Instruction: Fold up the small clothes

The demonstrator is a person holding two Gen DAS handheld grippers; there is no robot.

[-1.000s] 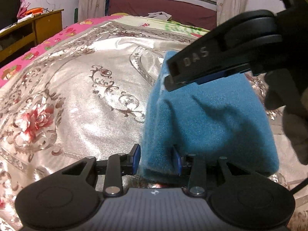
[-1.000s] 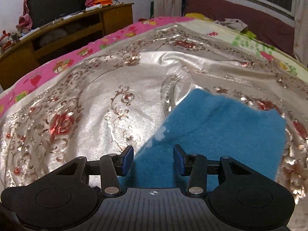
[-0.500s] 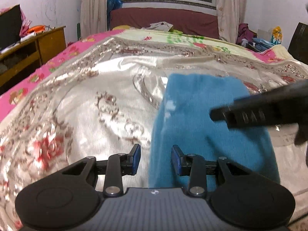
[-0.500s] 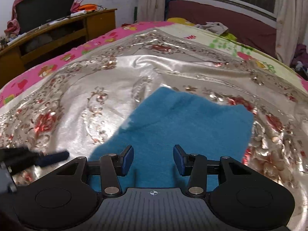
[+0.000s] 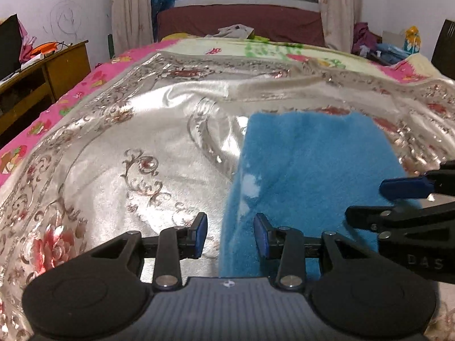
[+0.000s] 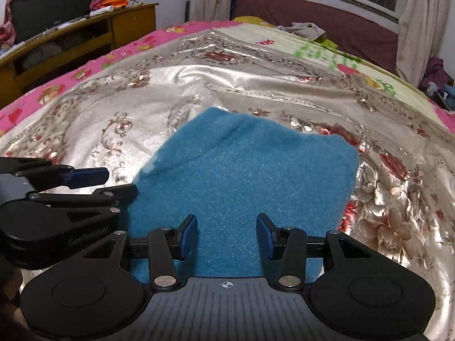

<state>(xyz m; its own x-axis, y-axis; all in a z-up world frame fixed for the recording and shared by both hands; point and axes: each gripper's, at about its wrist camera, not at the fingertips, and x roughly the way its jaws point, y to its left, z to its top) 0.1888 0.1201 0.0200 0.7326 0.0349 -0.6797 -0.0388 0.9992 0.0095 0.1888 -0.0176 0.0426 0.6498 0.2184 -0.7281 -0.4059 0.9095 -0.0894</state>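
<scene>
A folded blue fleece cloth lies flat on the silver flowered bedspread. My left gripper hovers open over the cloth's near left edge, and the edge runs under the gap without touching the pads. In the right wrist view the same cloth fills the middle, and my right gripper stands above its near part, its jaws opening with nothing pinched. Each gripper shows in the other's view: the right gripper at the right edge, the left gripper at the left.
A wooden cabinet with clutter stands to the left of the bed. A pink sheet borders the bedspread. A maroon headboard and a crumpled garment are at the far end, and piled things sit far right.
The left gripper drew back from the cloth's corner, which had bulged between its jaws; the cloth now lies flat. The right gripper sank from above the cloth to its right side.
</scene>
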